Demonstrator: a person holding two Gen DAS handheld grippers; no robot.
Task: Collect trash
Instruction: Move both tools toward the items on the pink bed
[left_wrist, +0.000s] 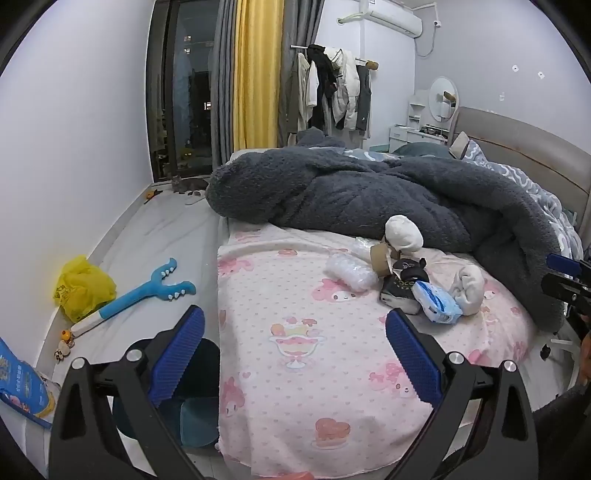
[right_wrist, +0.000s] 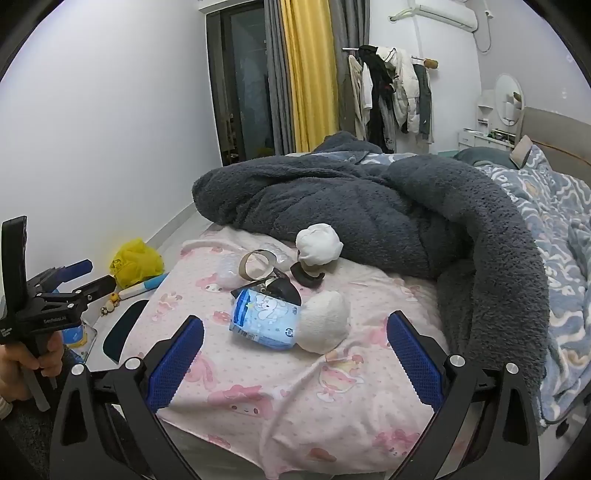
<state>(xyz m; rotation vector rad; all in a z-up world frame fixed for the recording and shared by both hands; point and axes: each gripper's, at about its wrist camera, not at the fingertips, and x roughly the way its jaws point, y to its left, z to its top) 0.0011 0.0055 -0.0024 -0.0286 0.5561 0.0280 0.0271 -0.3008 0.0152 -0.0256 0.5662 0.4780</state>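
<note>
Both hand-held grippers hover over the foot of a bed, each with its blue-padded jaws spread wide and nothing between them. The left hand-held gripper (left_wrist: 295, 354) sits over the bed's left corner, partly above the floor. The right hand-held gripper (right_wrist: 295, 360) points at a small heap of trash just ahead of it.

The trash lies on a pink cartoon-print sheet (right_wrist: 280, 402), clustered near the edge of a rumpled dark grey fleece blanket (right_wrist: 369, 206). Nearest the right hand-held gripper is a crinkled blue and white wrapper (right_wrist: 264, 319) with a cartoon figure and a barcode. Touching its right side is a balled white sock (right_wrist: 327, 326). Behind the wrapper, partly under it, lies a black packet (right_wrist: 279, 288). Further back stands an empty brown cardboard tape ring (right_wrist: 255, 264), on its edge. To the ring's left lies crumpled clear plastic (left_wrist: 349, 271). To its right, a round white wad (right_wrist: 319, 243) rests on a dark curved piece against the blanket.

On the floor left of the bed lie a crumpled yellow bag (left_wrist: 83, 286) by the wall and a blue forked toy (left_wrist: 147, 291) beside it. A grey cat (left_wrist: 188, 184) lies by the dark glass door far back.
</note>
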